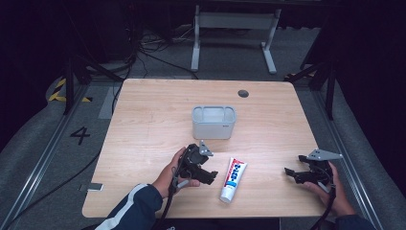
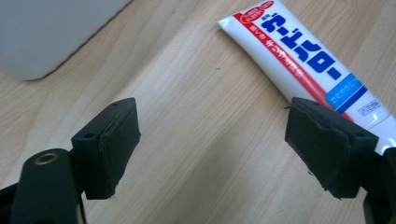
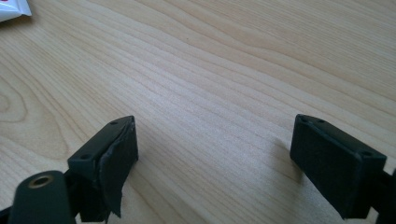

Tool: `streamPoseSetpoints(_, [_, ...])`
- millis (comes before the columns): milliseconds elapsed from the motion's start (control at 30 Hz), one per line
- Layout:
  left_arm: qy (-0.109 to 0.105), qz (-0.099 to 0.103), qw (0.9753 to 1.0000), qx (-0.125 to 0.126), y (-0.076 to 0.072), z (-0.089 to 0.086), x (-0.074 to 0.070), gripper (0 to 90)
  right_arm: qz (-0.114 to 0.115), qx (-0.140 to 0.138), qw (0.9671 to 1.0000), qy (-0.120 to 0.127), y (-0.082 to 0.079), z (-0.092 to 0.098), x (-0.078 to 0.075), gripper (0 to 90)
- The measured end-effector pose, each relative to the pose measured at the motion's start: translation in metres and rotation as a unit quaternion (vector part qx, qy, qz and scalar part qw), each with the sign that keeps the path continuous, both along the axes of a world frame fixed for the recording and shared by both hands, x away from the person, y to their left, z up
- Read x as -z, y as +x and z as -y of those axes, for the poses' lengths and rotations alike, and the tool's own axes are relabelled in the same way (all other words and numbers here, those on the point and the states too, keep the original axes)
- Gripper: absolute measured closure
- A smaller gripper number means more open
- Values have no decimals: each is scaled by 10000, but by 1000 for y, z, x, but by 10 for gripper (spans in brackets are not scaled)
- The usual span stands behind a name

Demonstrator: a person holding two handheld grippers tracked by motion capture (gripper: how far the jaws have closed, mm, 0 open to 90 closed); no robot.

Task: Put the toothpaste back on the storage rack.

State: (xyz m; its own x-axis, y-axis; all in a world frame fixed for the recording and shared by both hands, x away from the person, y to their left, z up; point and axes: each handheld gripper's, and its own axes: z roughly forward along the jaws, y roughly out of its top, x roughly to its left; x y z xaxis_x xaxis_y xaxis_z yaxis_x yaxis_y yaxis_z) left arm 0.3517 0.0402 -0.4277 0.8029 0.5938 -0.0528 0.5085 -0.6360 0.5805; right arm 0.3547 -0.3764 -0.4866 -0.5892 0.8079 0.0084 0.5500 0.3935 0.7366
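A white toothpaste tube (image 1: 233, 179) with blue and red lettering lies flat on the wooden table (image 1: 153, 115), cap end towards the front edge. My left gripper (image 1: 212, 175) is just left of the tube, open, with bare wood between its jaws. In the left gripper view the tube (image 2: 303, 60) runs from the top centre down behind the right jaw, and the left gripper (image 2: 212, 147) stands wide open. My right gripper (image 1: 290, 173) rests near the table's right front edge, open and holding nothing. In the right gripper view the right gripper (image 3: 215, 158) frames only wood grain, and a corner of the tube (image 3: 13, 9) shows at top left.
A grey rectangular bin (image 1: 214, 121) stands upright at the table's centre, behind the tube; its side (image 2: 46, 32) appears at top left in the left gripper view. A round dark grommet (image 1: 243, 93) sits near the far edge. Cables and a white stand's legs lie on the floor beyond.
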Motion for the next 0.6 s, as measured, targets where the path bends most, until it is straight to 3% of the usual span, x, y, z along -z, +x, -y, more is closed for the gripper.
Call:
streamPoseSetpoints(333, [228,-253,9990,296,2,35,3,183,0,2,10000,0,0,0,0,154])
streamPoseSetpoints(600, [190,-411,9983,380,5,56,6,174,0,4,10000,0,0,0,0,155])
